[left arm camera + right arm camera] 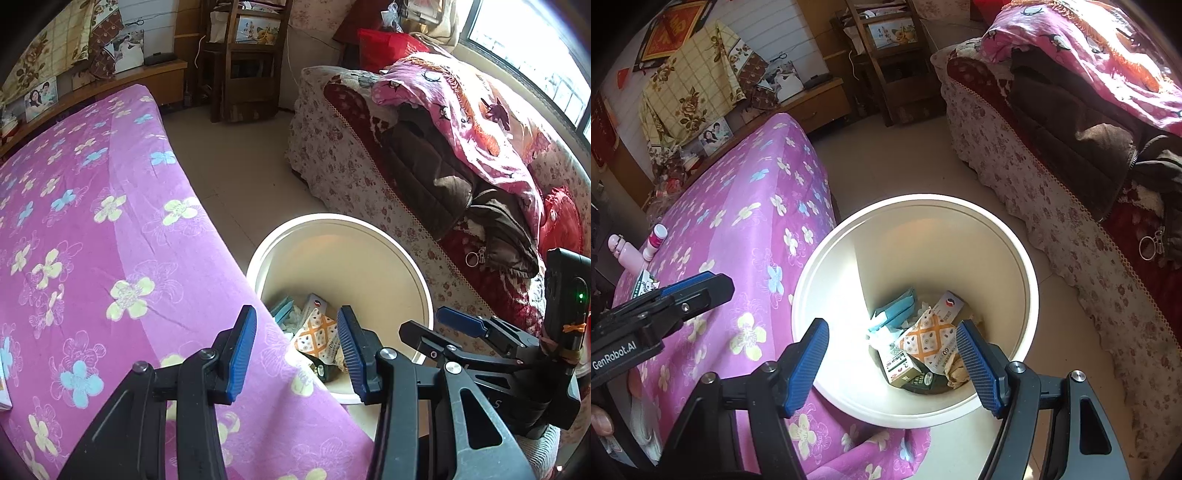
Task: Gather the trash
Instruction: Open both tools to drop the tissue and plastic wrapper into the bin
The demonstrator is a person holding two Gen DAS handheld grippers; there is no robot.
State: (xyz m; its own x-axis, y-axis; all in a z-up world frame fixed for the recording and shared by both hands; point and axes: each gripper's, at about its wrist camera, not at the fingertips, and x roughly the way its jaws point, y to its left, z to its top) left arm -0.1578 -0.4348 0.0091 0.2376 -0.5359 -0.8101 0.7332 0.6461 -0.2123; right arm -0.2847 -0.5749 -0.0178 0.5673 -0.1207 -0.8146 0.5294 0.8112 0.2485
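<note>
A white round trash bin (pixel 1030 280) stands on the floor beside the purple flowered table; it also shows in the left wrist view (pixel 424 284). Inside lie several pieces of trash: an orange patterned wrapper (pixel 929 338), a green-and-white carton (pixel 905 367), a teal packet (pixel 895 308) and crumpled tissue. My right gripper (pixel 892 363) is open and empty above the bin's mouth. My left gripper (pixel 295 354) is open and empty over the table edge next to the bin. The right gripper also appears in the left wrist view (pixel 448 326).
The purple flowered tablecloth (pixel 92 240) covers the table at left. A pink bottle (pixel 626 254) and a small pink-capped bottle (pixel 655 240) stand at its far corner. A sofa with floral cover (pixel 1071 206), dark jacket and pink blanket is at right. Tiled floor lies between.
</note>
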